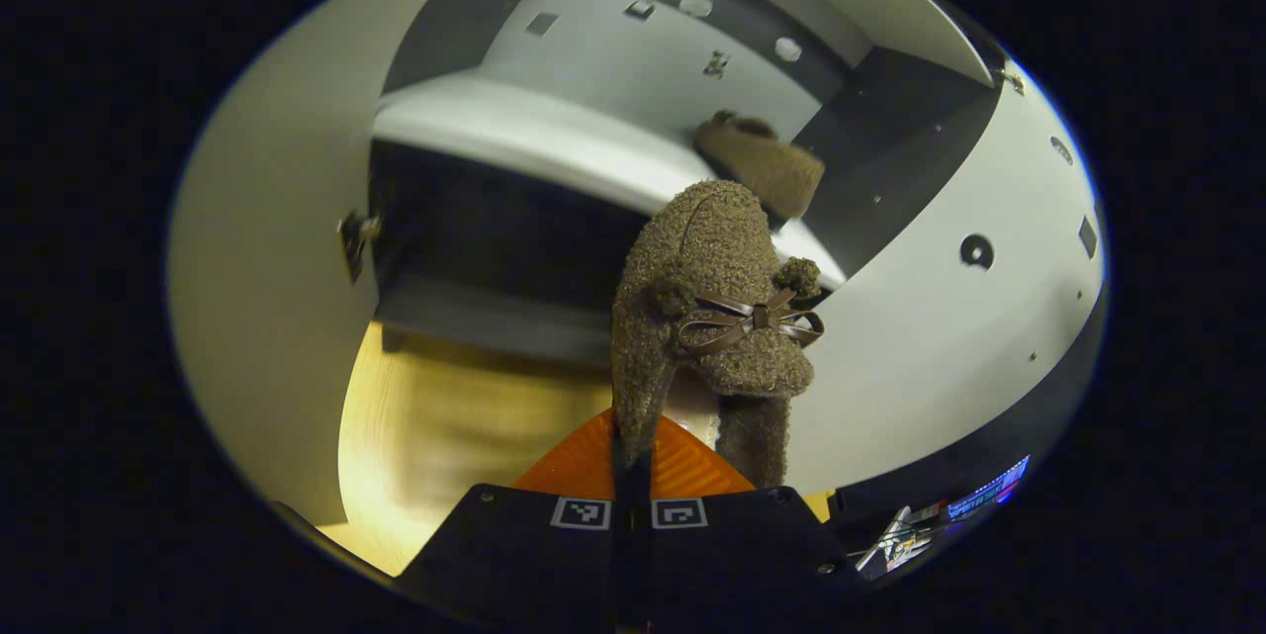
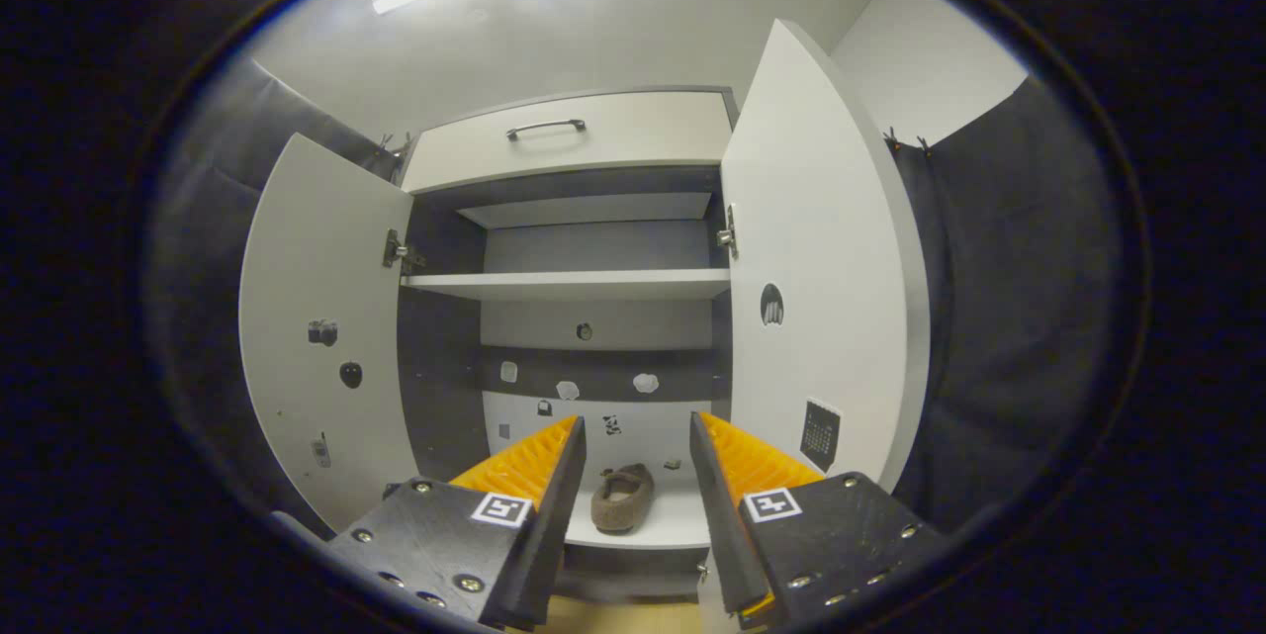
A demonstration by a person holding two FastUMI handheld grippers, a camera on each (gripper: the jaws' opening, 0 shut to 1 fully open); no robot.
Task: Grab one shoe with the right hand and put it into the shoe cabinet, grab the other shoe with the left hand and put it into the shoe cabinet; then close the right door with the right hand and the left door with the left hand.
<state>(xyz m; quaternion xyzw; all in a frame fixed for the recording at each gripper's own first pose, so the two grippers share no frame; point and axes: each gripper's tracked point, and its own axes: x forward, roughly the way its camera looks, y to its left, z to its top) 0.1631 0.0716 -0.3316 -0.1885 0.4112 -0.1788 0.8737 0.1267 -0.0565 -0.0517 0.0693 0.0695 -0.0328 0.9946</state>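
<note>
1. The fuzzy brown shoe (image 1: 707,317) hangs from the left gripper (image 1: 633,461), whose fingers are clamped together on its heel-side rim; it sits in front of the open shoe cabinet (image 1: 514,135).
2. It looks light, soft and floppy, so a firm pinch on the rim suits it.
3. The other shoe (image 2: 621,498) already lies on the low shelf (image 2: 682,520).
4. The right gripper (image 2: 638,461) hovers spread apart, empty, well back from it.

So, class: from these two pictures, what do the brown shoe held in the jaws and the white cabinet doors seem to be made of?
Brown fuzzy shoe with a bow: looks like curly fleece or boucle fabric, matte, judging by its nubbly pile; the thin glossy bow seems leather or faux leather. White cabinet doors: probably laminated board, smooth and satin, going by the flat, even surfaces, crisp edges and metal hinges; the core is not visible.
</note>
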